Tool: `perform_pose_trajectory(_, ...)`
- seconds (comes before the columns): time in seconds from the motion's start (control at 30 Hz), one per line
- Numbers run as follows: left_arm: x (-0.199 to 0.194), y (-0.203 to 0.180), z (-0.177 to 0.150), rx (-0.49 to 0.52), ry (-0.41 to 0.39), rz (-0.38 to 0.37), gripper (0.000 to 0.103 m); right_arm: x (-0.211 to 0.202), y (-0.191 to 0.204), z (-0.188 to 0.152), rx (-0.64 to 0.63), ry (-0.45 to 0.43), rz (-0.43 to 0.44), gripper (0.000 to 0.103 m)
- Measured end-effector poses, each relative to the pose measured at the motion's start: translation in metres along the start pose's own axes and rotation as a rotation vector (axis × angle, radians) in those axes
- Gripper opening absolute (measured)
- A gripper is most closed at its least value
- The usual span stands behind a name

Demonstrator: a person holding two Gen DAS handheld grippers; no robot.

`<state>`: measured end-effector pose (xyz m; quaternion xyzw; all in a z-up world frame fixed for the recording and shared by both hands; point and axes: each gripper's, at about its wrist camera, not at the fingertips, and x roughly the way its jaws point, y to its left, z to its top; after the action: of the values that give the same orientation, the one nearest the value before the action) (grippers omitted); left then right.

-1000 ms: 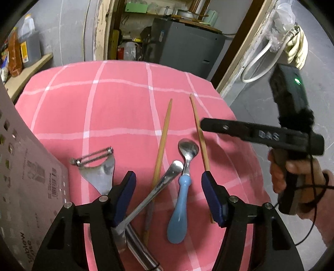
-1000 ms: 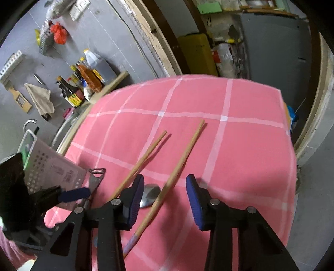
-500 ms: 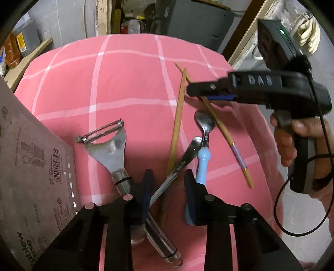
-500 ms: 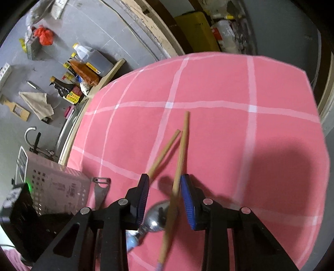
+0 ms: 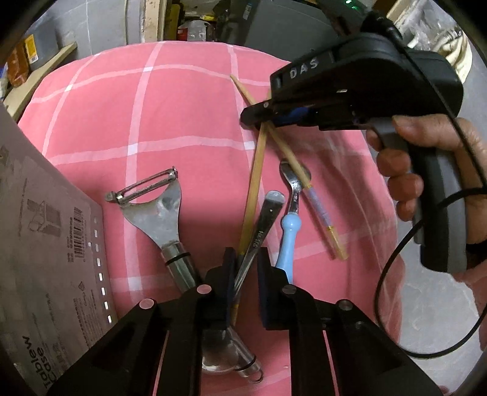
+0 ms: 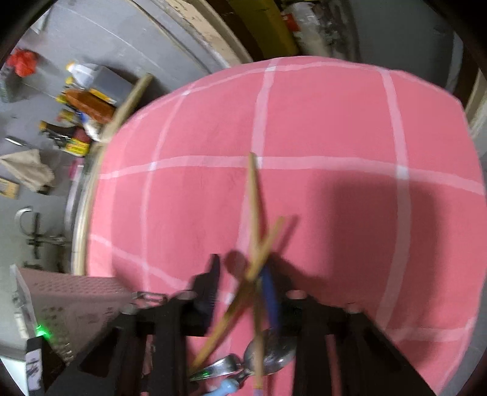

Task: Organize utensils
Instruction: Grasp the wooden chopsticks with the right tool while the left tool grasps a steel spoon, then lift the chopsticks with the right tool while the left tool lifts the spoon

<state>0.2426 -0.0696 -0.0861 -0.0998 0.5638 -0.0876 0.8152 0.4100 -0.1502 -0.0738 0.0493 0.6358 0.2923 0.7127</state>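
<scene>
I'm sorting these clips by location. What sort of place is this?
Probably a home storeroom or back kitchen: a table under a pink checked cloth, bottles and jugs on the bare grey floor, cluttered shelves behind.

Left wrist view: sharp, evenly lit, glare on the metal peeler (image 5: pixel 158 213). Right wrist view: motion-blurred throughout; broad shadow on the pink cloth (image 6: pixel 350 219) at 3 o'clock. Both show fisheye curvature and dark corners.

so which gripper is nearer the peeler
Left. The left gripper is just beside the peeler handle, closing around a metal utensil. The right gripper is farther off, closing at the chopsticks.
</scene>
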Motion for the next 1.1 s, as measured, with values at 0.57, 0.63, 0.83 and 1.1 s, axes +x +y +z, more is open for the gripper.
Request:
perform_pose_trajectory(0.57, -0.027, 0.01, -0.018, -0.068, -0.088, -0.129, 0.003, -0.013, -0.024, -0.018, 0.086, -0.099, 0.14, 0.01)
perform_pose_trajectory(0.63, -0.034, 0.009, -0.021, -0.086, -0.113, -0.138, 0.003, -0.009, -0.015, -0.011, 0.059, -0.08, 0.127, 0.01)
perform_pose_trajectory(0.83, -0.042, 0.007, -0.023, -0.177, -0.193, -0.142, 0.0, 0.007, 0.013, 0.007, -0.056, -0.015, 0.002, 0.012)
perform_pose_trajectory(1.1, -0.04, 0.012, -0.024, -0.258, -0.246, -0.156, 0.0, 0.019, 0.044, 0.018, -0.19, 0.034, -0.137, 0.012)
